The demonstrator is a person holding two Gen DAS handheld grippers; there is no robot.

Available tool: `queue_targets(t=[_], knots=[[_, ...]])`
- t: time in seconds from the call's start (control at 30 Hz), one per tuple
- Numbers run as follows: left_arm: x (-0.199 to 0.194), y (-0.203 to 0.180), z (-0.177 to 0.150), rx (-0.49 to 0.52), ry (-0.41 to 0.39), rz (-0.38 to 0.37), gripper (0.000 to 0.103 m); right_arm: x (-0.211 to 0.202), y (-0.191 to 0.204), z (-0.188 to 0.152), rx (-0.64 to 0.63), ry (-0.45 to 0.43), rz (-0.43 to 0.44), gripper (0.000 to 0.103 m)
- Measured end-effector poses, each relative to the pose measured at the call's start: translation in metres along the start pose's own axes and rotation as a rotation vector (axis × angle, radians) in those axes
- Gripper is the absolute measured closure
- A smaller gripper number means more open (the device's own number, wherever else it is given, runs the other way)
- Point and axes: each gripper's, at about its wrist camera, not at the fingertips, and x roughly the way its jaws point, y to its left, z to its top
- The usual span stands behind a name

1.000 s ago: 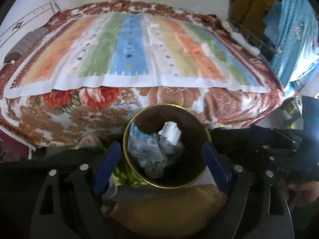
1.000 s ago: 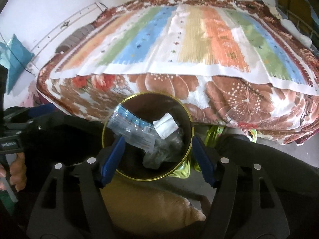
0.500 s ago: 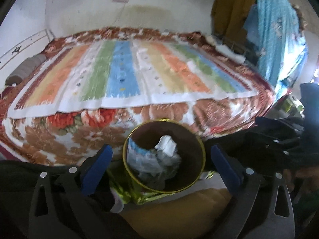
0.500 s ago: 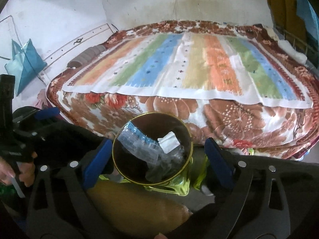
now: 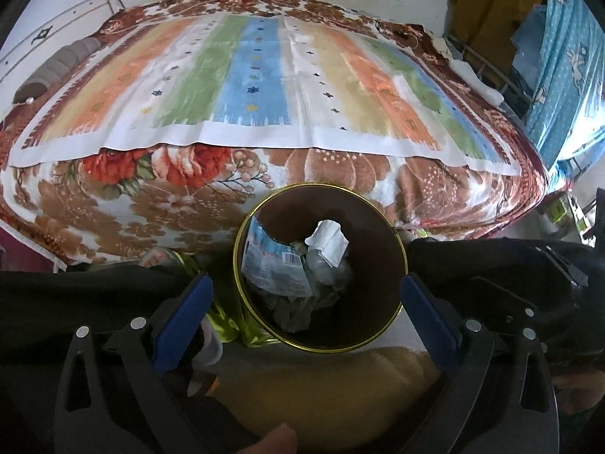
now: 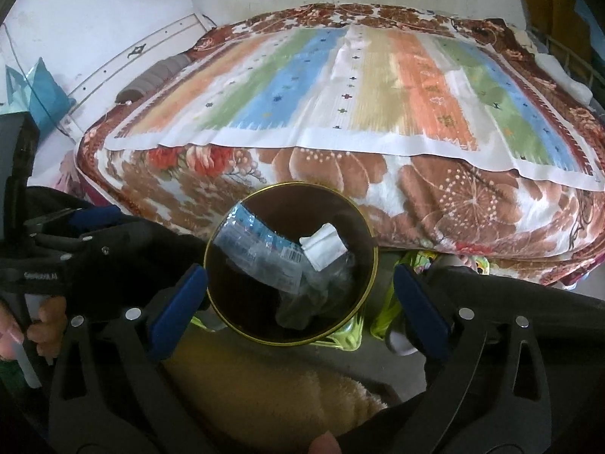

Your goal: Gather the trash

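Note:
A round dark bin with a gold rim [image 5: 393, 234] [image 6: 372, 249] stands on the floor in front of the bed. It holds a crumpled clear plastic bottle with a blue label [image 5: 270, 261] [image 6: 261, 249], a white paper scrap [image 5: 329, 240] [image 6: 325, 247] and other clear plastic. My left gripper [image 5: 304, 299] hangs open and empty above the bin. My right gripper [image 6: 300, 291] is open and empty above it too. The left gripper also shows at the left of the right wrist view [image 6: 75, 242].
A bed with a striped cloth [image 5: 264, 75] [image 6: 359, 87] over a floral blanket [image 5: 159, 196] fills the far side. A tan fluffy rug [image 5: 321, 389] [image 6: 272, 386] lies under the grippers. Green-yellow wrappers [image 6: 385, 302] lie beside the bin. A blue curtain [image 5: 559, 56] hangs at right.
Both grippers rose and drew back, then came down over the bin again. Their jaws stayed open. The trash in the bin has not moved.

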Motion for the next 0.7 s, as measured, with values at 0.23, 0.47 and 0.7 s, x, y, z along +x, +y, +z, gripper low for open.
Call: queue_targets(t=[0.23,0.47,0.7], knots=[[-0.0015,-0.0014,0.0000,-0.002,-0.006,-0.005,0.006,0.0015,-0.0012,0.0000,0.017,0.001,0.009,0.009],[-0.0024,-0.0026,-0.0014,-0.006,0.001,-0.020,0.006,-0.0002,-0.0038,-0.0017,0.026,0.003,0.031,0.009],[-0.0012,-0.0031,-0.0021,-0.007,0.005,-0.020,0.006,-0.0013,-0.0033,-0.0026,0.025,0.004,0.034,0.009]])
